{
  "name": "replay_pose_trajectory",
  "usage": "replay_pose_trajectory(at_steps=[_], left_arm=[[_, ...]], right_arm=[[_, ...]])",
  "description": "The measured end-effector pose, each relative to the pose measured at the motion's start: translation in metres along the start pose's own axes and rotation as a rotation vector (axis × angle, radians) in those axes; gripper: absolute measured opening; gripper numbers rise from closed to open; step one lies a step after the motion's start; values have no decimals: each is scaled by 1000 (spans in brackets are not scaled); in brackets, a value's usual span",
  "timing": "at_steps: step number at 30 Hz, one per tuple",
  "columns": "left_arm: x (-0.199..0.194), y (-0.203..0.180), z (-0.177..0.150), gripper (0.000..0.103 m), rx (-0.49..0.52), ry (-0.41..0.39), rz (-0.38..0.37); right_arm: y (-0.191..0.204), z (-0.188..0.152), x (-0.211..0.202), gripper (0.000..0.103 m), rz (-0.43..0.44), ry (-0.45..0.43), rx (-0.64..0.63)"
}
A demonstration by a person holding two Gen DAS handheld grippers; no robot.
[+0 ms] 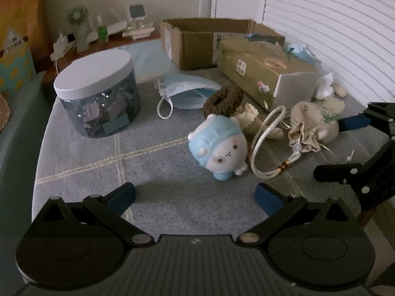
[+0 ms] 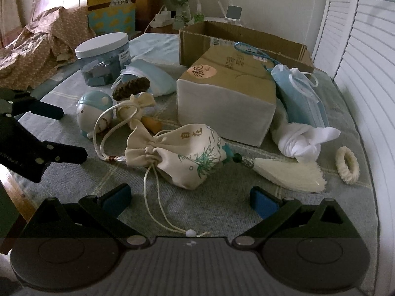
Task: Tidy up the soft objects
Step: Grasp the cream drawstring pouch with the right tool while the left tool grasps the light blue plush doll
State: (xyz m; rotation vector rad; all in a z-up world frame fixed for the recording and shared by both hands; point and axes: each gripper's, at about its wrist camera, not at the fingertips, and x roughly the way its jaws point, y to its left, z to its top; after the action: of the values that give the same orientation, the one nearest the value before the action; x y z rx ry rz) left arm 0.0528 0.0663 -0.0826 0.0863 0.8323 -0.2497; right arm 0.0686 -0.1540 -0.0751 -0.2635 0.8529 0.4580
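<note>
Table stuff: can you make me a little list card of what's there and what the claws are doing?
surface: table with checked cloth
toy: blue and white plush, lying tilted
pouch: cream drawstring pouch, in front of right claw
masks: blue masks beside tissue box
box: open cardboard box at back
jar: white-lidded jar
left claw: open, holding nothing
right claw: open, holding nothing

Left gripper [image 1: 195,198]: jaws spread wide, nothing between the blue pads [image 1: 267,201]; low over the near edge of the scene, pointing toward the far side.
Right gripper [image 2: 190,201]: jaws likewise spread wide, blue pads [image 2: 263,204] bare; level with its partner.
Relative pose: each gripper appears at the other's side edge, the two held side by side, apart.
</note>
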Motion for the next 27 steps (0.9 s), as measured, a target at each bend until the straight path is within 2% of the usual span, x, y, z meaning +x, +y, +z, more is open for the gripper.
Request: replay_pose_trajectory(at_steps=[5, 9, 16, 22, 27], left_arm=[[1, 2, 4, 102, 32, -1, -18], [0, 1, 12, 102, 116, -21, -40], [3, 1, 26, 103, 247, -42, -22], [9, 4, 31, 102, 258, -25, -133], [7, 6, 37, 99, 290, -51, -184]], right_arm=[[0, -3, 0, 103, 2, -16, -2], [0, -4, -1, 103, 3, -25, -2], [1, -7, -2, 103, 6, -52, -4], [2, -9, 3, 103, 33, -123, -29], [3, -5, 8, 103, 56, -142, -52]])
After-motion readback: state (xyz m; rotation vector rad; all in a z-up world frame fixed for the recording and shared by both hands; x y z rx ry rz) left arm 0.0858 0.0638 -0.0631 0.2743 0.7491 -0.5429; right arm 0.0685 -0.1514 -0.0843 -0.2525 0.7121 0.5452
